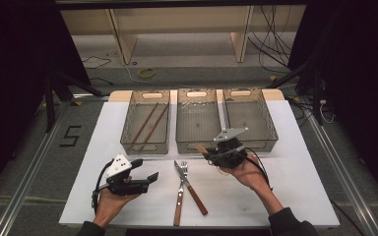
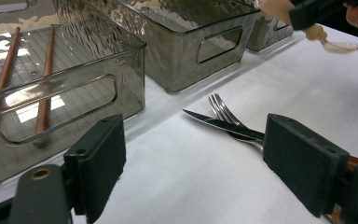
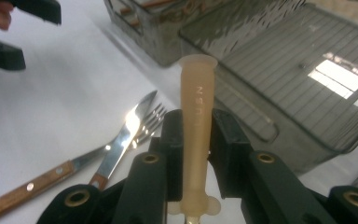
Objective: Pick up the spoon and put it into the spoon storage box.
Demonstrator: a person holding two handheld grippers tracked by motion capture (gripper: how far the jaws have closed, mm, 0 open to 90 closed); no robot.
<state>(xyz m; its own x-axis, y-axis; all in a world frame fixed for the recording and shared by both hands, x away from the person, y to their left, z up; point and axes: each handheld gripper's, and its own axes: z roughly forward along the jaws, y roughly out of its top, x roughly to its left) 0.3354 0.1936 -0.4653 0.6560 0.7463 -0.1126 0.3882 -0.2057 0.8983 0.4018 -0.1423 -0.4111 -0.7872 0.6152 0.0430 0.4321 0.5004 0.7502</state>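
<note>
Right gripper (image 3: 196,140) is pinching a spoon (image 3: 196,121) by its handle, bound for a bin (image 1: 198,123); left gripper (image 1: 145,179) is idling, jaws spread.

Lab recording rig: aluminium frame (image 1: 24,172), loose cables (image 1: 270,49), dark curtains (image 1: 10,73).

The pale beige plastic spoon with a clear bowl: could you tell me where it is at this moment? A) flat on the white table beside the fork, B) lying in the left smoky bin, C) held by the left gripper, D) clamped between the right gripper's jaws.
D: the right gripper has its black jaws pressed on both sides of the pale beige plastic spoon, above the table.
</note>
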